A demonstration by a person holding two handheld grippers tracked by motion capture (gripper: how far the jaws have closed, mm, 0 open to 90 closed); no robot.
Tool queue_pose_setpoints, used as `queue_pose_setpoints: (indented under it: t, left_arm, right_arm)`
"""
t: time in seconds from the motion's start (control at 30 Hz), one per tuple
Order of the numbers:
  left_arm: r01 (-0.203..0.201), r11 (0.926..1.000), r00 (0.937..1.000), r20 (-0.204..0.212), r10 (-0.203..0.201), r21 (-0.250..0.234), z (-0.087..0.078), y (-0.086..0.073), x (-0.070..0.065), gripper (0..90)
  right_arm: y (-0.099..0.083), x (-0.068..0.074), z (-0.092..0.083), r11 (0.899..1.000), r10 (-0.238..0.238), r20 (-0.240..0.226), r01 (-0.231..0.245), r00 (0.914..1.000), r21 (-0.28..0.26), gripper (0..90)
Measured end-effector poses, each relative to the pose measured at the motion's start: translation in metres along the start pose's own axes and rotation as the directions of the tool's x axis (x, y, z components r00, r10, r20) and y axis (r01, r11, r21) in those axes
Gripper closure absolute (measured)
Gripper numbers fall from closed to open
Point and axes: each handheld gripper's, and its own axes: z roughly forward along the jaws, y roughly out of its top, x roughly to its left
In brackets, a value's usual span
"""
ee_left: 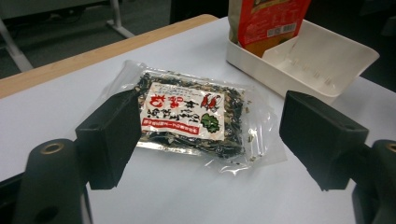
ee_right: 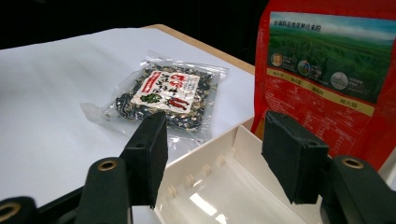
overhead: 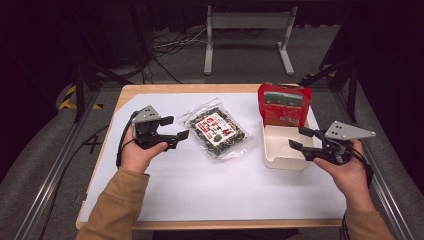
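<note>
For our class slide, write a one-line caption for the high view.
Open left gripper beside a clear packet; open right gripper at a white tray holding a red pouch.

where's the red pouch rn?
High view: the red pouch stands upright in the far end of the white tray at table right, right of the clear seaweed packet and just beyond the right claw.
</note>
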Motion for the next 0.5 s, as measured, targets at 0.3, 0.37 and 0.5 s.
queue_pose_setpoints:
  t: [0.3,0.37,0.5]
  left_arm:
    - [0.026,0.9984,0.9971,-0.073,-0.023,0.050,0.029,-0.001,0.009,15.6]
    - [0.041,0.9981,0.9972,-0.065,-0.038,0.046,0.034,-0.002,0.013,15.4]
    - [0.021,0.9971,0.9965,-0.082,-0.015,0.074,0.046,-0.003,0.024,16.0]
  right_arm:
    - [0.002,0.005,0.001,1.000,-0.013,-0.007,0.013,0.9999,-0.005,40.5]
    - [0.003,0.005,0.002,1.000,-0.017,-0.011,0.017,0.9998,-0.008,40.2]
    - [0.003,0.007,0.004,1.000,-0.027,-0.020,0.027,0.9994,-0.009,39.7]
